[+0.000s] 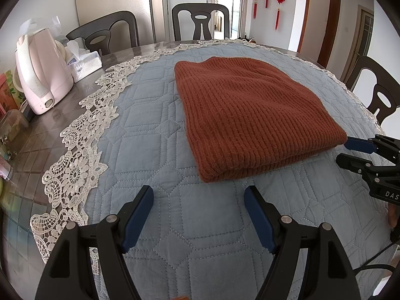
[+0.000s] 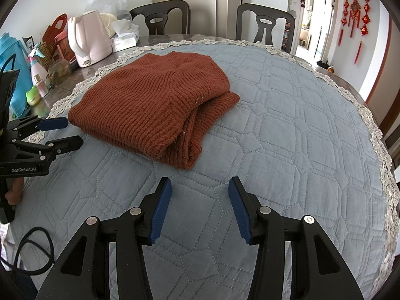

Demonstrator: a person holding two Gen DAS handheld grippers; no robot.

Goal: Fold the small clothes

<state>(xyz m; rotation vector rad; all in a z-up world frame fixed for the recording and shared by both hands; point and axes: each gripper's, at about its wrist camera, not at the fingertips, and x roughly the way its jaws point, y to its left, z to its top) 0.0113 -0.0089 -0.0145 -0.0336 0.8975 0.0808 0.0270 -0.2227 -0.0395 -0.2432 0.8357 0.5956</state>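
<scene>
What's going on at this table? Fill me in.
A person is folding small clothes with hand-held tongs. A rust knit sweater lies folded on the blue quilted cloth. The left tongs and right tongs both stand open over bare cloth short of the sweater, holding nothing.

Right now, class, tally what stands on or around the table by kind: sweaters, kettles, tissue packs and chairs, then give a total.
Sweaters: 1, the rust knit sweater, folded on the quilt.
Kettles: 1, the pink kettle.
Tissue packs: 1, the tissue pack.
Chairs: 3, left chair, middle chair, right chair.
Total: 6
</scene>
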